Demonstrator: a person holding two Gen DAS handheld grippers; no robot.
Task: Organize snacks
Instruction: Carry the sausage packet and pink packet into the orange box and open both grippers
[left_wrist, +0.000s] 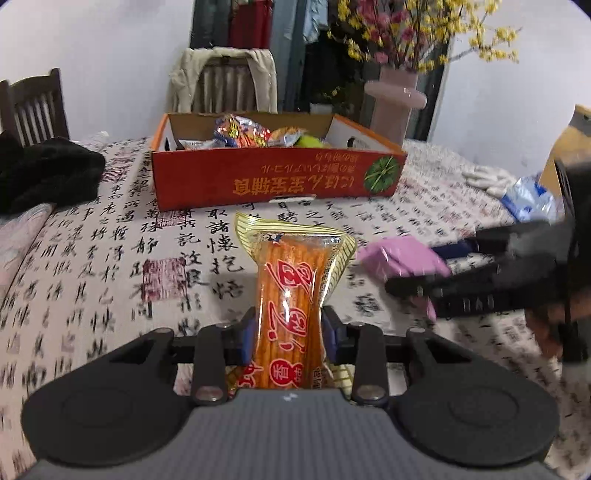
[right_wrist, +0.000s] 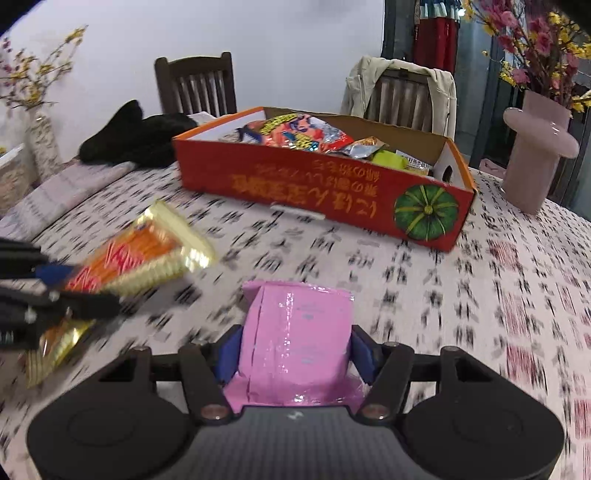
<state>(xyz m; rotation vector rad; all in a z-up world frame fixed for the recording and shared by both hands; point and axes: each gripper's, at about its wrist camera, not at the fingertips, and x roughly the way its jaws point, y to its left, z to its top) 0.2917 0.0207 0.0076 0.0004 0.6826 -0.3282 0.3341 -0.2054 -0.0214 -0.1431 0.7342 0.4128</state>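
My left gripper (left_wrist: 290, 332) is shut on a long orange snack pack (left_wrist: 291, 273) with gold ends, which its blue pads squeeze at the waist above the tablecloth. My right gripper (right_wrist: 295, 347) is shut on a flat pink packet (right_wrist: 299, 325). In the left wrist view the pink packet (left_wrist: 399, 258) sits to the right with the right gripper (left_wrist: 443, 280) on it. In the right wrist view the orange pack (right_wrist: 140, 254) appears blurred at the left. Beyond both stands an orange-red cardboard box (left_wrist: 277, 181) (right_wrist: 314, 192) holding several snack bags.
A pink vase (left_wrist: 395, 107) (right_wrist: 532, 155) with flowers stands right of the box. A black garment (left_wrist: 48, 170) (right_wrist: 136, 136) lies at the table's left. A water bottle (left_wrist: 528, 199) and white gloves (left_wrist: 484, 177) lie at the right. Chairs stand behind the table.
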